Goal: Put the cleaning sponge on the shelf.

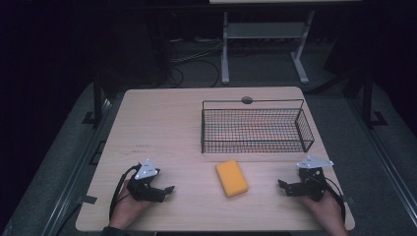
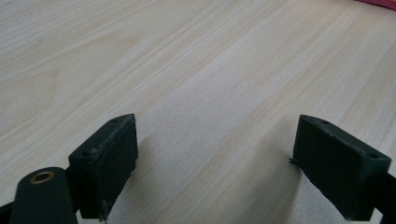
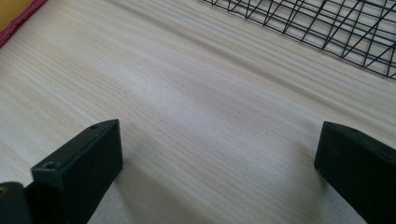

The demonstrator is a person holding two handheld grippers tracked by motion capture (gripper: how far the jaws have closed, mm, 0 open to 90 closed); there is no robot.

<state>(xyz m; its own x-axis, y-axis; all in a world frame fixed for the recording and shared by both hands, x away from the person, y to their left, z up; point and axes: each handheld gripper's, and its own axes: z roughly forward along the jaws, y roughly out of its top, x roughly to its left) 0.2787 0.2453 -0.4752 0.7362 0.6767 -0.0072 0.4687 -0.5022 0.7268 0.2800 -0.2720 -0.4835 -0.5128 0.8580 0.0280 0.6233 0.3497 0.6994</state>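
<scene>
From the high view I see a pale wooden table [image 1: 162, 123] in a dark room, cables on the floor behind. The yellow sponge [image 1: 231, 177] lies between my left gripper [image 1: 167, 189] and right gripper [image 1: 282, 185], just before the wire basket [image 1: 255, 129].

In the left gripper view, jaws stand spread over bare woodgrain.

In the right gripper view, jaws stand spread; the sponge [image 3: 16, 11] sits at the far left, the basket [image 3: 327, 28] at upper right.

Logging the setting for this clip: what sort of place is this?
Probably a lab or workshop recording station: a lone wooden table in a dark room, cables on the floor behind it, and a metal stand.
</scene>
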